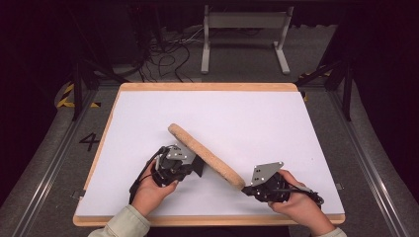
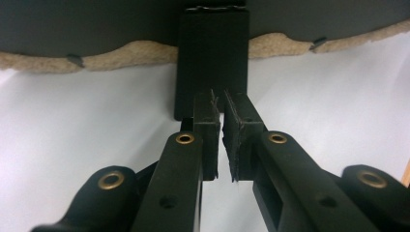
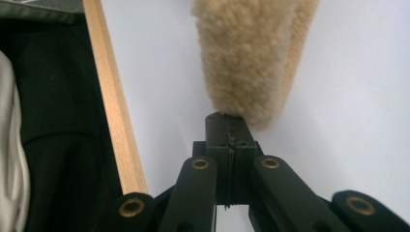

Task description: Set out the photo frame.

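Observation:
A long tan fleece pad (image 1: 205,153) stands tilted on its edge above the white board, running from the middle toward the near right. Its dark underside and woolly rim (image 2: 135,50) cross the top of the left gripper view, and a flat black strap (image 2: 212,53) hangs down from it. My left gripper (image 2: 218,104) has its jaws almost together, tips pinched on that strap; from above the left gripper (image 1: 196,167) sits under the pad's near side. My right gripper (image 3: 227,123) is shut on the pad's fluffy end (image 3: 241,58), at the pad's near right tip (image 1: 245,190).
The white board (image 1: 222,108) has a wooden rim (image 3: 113,121) running close by the right gripper. Beyond the board's far edge are a grey floor, tangled cables (image 1: 168,54) and a white metal frame (image 1: 244,34). A sleeve (image 1: 123,224) enters at the bottom.

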Demonstrator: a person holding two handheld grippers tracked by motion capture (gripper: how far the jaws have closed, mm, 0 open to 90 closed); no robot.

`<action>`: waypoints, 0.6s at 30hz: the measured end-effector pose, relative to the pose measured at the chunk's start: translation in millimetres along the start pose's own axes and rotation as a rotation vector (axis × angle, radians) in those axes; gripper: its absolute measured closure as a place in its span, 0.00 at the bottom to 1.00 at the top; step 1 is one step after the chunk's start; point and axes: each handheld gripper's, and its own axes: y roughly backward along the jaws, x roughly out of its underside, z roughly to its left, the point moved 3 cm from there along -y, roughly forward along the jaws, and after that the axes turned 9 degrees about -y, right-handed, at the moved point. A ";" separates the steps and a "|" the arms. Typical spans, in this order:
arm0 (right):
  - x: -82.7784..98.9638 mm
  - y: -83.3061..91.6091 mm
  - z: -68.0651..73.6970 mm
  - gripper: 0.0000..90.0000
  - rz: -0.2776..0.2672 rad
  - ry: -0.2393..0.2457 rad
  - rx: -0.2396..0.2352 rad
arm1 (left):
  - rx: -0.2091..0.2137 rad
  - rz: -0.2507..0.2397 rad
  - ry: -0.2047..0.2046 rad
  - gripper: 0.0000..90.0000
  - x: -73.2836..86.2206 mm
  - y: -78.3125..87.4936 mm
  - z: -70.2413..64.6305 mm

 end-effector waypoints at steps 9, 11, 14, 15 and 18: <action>2.1 -0.9 -7.2 1.00 -0.035 -0.080 0.119 | 0.029 -0.003 0.010 0.93 -0.2 -0.4 0.8; 1.4 -4.0 -4.6 1.00 -0.013 -0.064 0.124 | 0.043 -0.006 0.022 0.93 0.2 -0.2 0.5; 0.7 -4.9 -1.0 1.00 -0.010 -0.057 0.108 | 0.046 0.001 0.018 0.93 1.6 -0.9 0.3; -0.4 -6.7 3.1 1.00 -0.006 -0.045 0.084 | 0.046 0.003 0.022 0.93 2.0 -1.0 -0.1; -2.2 -9.6 8.7 1.00 0.008 -0.018 0.055 | 0.048 0.003 0.023 0.93 3.1 0.2 0.0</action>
